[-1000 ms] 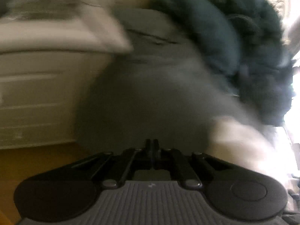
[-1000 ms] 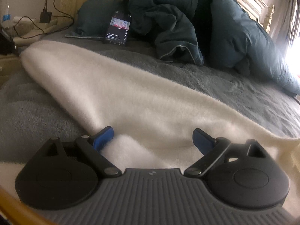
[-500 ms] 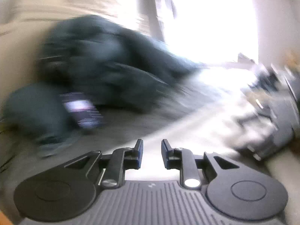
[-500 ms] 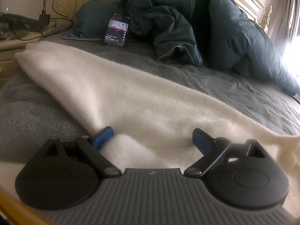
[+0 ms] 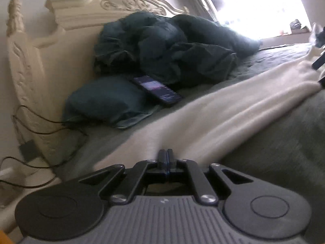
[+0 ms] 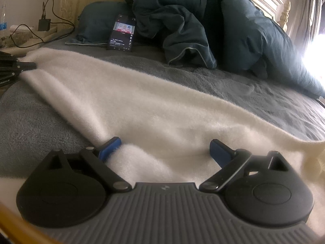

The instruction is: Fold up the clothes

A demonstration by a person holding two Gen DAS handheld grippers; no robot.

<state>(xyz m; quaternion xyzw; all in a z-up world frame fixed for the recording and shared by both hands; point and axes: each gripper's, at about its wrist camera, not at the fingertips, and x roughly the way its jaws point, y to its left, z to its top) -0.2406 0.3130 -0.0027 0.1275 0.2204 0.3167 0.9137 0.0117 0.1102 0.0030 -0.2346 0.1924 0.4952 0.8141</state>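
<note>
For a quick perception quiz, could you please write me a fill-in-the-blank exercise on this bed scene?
1. The phone leans against a dark teal ____.
2. The right gripper's jaws stand ____ over the white cloth.
3. The left gripper's jaws are ____ at the cloth's far end.
4. The cloth lies across a ____ blanket.

Missing words: pillow; open; shut; grey
</note>
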